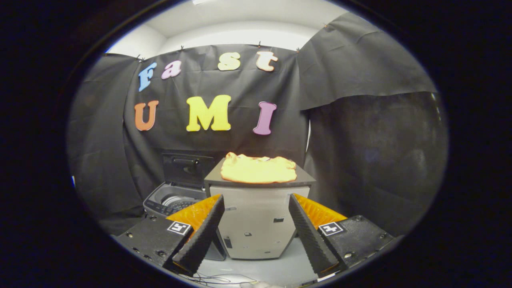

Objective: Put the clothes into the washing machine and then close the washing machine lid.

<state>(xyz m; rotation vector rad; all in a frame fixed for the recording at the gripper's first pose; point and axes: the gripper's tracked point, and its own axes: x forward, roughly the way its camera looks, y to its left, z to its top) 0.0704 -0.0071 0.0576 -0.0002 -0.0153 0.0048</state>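
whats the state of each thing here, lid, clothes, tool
dark hinged washing machine lid: raised upright, drum below it uncovered
grey top-loading washing machine: open, no clothes visible inside from here
crumpled yellow-orange garment: lying on top of the cabinet, untouched
grey box-shaped cabinet with dark top: upright beside the machine, bearing the garment
orange-and-black two-finger tool: open, empty, fingers spread well short of the garment

Yellow clothes (258,169) crumpled flat atop a cabinet, washing machine (176,200) beside it, lid (187,170) raised
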